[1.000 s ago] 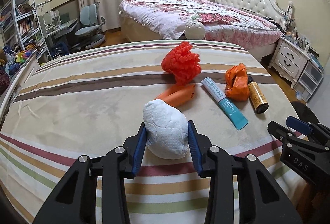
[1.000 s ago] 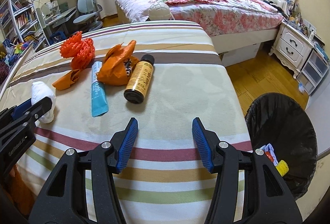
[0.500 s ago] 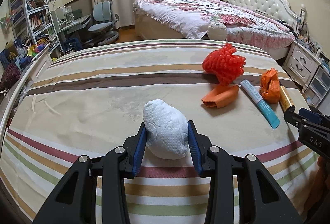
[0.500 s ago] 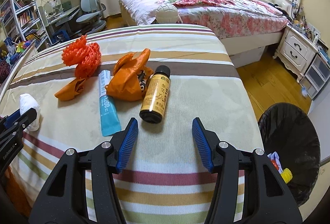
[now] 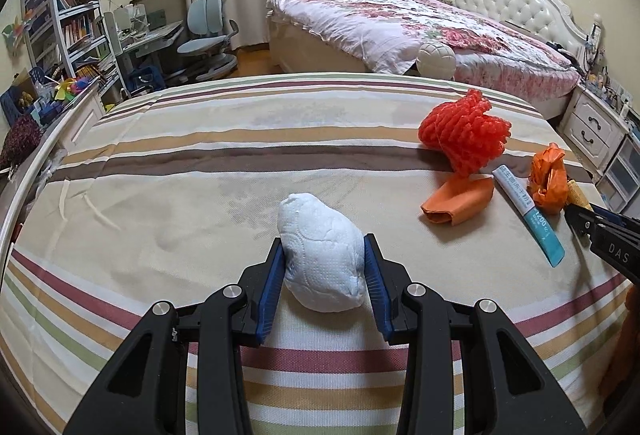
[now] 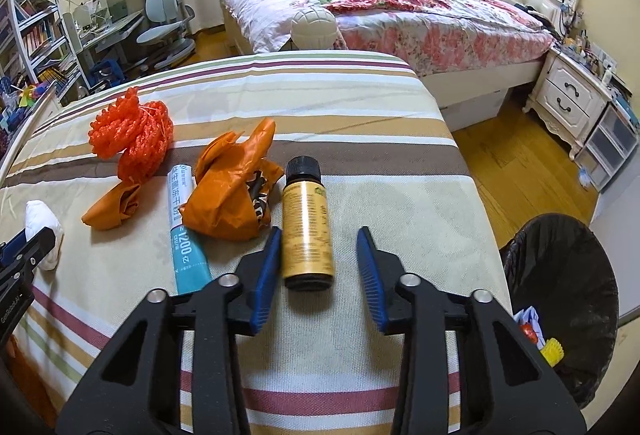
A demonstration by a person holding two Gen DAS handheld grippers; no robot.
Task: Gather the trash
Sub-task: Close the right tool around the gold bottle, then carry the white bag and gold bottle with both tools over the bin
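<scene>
While the left claw (image 5: 324, 271) is clamped on the white crumpled tissue wad (image 5: 322, 255) above the striped bed's (image 5: 160, 163) near edge, the right claw (image 6: 318, 271) is closing around the amber bottle (image 6: 306, 231), which lies between its pads near the bed's right edge, so the next move probably calls for pinching it, lifting, and swinging right to the black-lined bin (image 6: 568, 275).

1. White crumpled wad (image 5: 323, 259): pinched between blue pads near the striped bed's front edge.
2. Amber bottle (image 6: 306, 225): black cap, lying on its side, cap pointing away.
3. Teal-and-white tube (image 6: 185, 227): flat, left of the bottle.
4. Orange bag (image 6: 232, 191): crumpled, between tube and bottle.
5. Orange mesh net (image 6: 132, 133): bunched, farther back.
6. Small orange scrap (image 6: 114, 207): beside the tube.
</scene>
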